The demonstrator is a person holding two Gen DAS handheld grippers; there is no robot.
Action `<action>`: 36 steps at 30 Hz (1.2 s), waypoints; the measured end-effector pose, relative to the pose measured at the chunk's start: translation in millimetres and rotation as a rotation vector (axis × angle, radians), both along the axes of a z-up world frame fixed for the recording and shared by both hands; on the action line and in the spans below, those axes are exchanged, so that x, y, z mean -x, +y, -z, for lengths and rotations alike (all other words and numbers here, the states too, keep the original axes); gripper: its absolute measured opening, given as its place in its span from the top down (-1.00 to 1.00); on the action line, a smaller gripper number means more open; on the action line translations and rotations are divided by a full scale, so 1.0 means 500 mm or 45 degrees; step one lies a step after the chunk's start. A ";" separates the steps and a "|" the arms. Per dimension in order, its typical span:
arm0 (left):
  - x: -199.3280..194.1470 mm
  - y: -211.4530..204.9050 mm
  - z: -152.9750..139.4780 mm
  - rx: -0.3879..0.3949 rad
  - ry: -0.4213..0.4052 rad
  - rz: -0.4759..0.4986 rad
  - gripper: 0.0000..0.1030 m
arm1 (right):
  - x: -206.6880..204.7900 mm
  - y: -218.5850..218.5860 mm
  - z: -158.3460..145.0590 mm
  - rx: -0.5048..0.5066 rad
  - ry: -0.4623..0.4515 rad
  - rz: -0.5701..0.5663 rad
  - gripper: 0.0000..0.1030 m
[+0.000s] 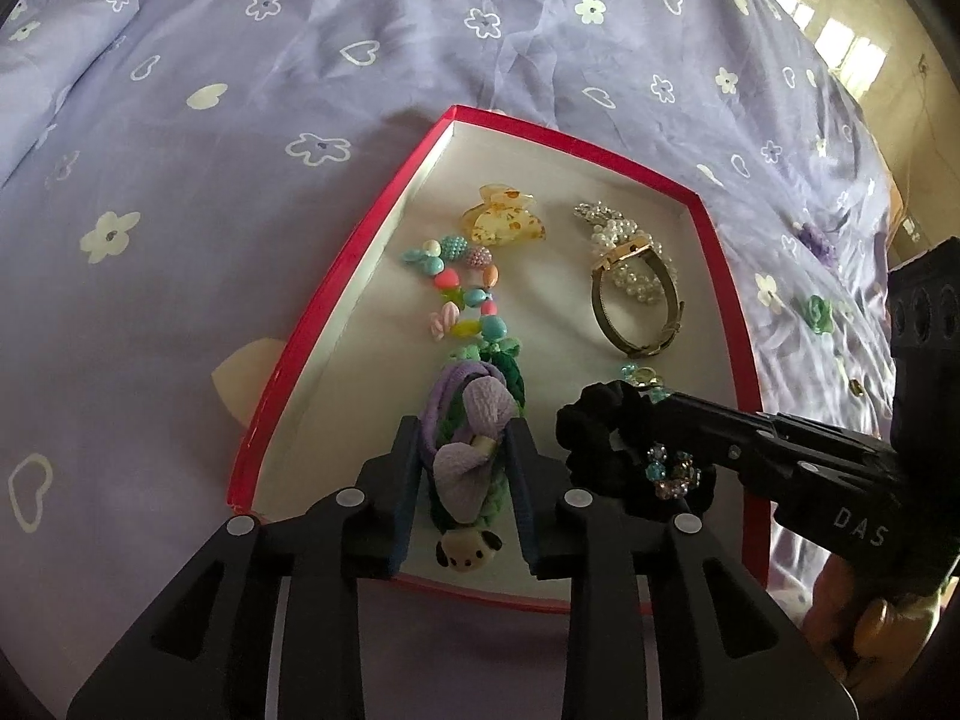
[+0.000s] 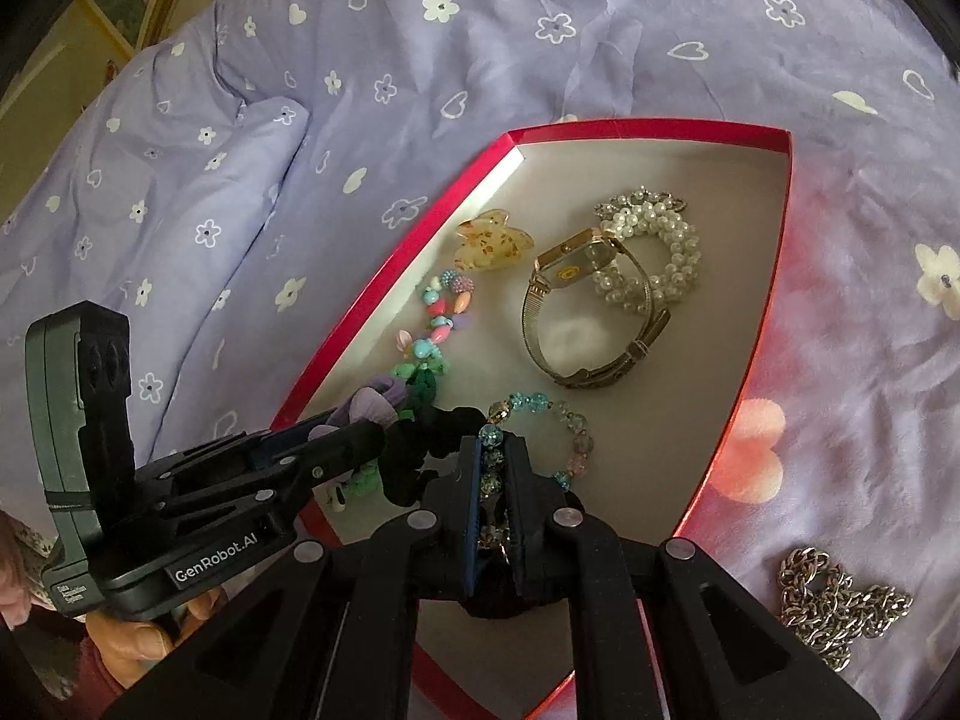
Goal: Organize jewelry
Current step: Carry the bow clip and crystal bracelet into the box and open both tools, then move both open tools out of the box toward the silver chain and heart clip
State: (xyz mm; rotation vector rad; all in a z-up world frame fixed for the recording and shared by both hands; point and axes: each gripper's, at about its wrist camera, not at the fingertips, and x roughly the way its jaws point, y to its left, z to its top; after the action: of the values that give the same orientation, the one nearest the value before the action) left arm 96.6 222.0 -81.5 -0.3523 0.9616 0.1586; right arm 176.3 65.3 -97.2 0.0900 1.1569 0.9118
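Observation:
A red-rimmed box [image 1: 336, 276] with a white floor lies on a lilac bedspread. In it are an amber claw clip [image 1: 503, 221], a colourful bead bracelet [image 1: 462, 294], a gold watch [image 1: 636, 306] and a pearl bracelet [image 1: 612, 228]. My left gripper [image 1: 463, 444] is shut on a lilac bow hair tie [image 1: 474, 438] with a small panda charm, low in the box. My right gripper [image 2: 493, 468] is shut on a blue crystal bead bracelet [image 2: 540, 420] beside a black scrunchie [image 2: 420, 450]. The box [image 2: 654, 132] also shows in the right wrist view.
A silver chain [image 2: 840, 600] lies on the bedspread right of the box. A green flower piece [image 1: 817, 312] and a purple piece [image 1: 815, 240] lie on the bedspread beyond the box's right side. A pillow [image 2: 180, 192] lies at the left.

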 end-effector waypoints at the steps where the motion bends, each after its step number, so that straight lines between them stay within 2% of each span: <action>1: 0.000 0.000 0.000 0.002 0.000 -0.001 0.47 | 0.002 0.000 -0.001 -0.001 -0.002 -0.005 0.77; 6: 0.004 0.002 -0.002 -0.003 0.002 -0.006 0.31 | 0.003 0.003 -0.002 0.002 -0.006 -0.010 0.76; 13: 0.013 0.003 -0.008 -0.011 0.002 -0.017 0.27 | 0.005 -0.001 -0.009 -0.010 0.001 0.000 0.73; 15: 0.017 0.002 -0.011 -0.012 -0.001 -0.021 0.14 | 0.007 -0.005 -0.014 -0.017 0.001 0.003 0.72; 19: 0.026 0.000 -0.024 -0.014 -0.023 -0.033 -0.03 | 0.012 -0.019 -0.034 -0.043 -0.017 0.017 0.45; 21: 0.030 -0.002 -0.031 -0.019 -0.028 -0.039 -0.12 | 0.015 -0.026 -0.046 -0.052 -0.030 0.023 0.44; 24: 0.036 -0.008 -0.042 -0.023 -0.038 -0.042 -0.16 | 0.020 -0.044 -0.062 -0.072 -0.042 0.041 0.37; 26: 0.042 -0.011 -0.048 -0.023 -0.044 -0.049 -0.20 | 0.025 -0.062 -0.074 -0.089 -0.055 0.063 0.23; 31: 0.066 -0.024 -0.076 0.025 -0.104 -0.074 -0.21 | 0.035 -0.124 -0.102 -0.117 -0.092 0.136 0.21; 36: 0.081 -0.066 -0.102 0.040 -0.151 -0.051 -0.23 | 0.047 -0.198 -0.114 -0.117 -0.132 0.214 0.08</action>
State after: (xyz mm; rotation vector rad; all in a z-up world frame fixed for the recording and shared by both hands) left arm 56.0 188.9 -30.3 -0.4059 0.8409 0.1579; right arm 152.9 -33.6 -40.0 0.2098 0.9957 0.8107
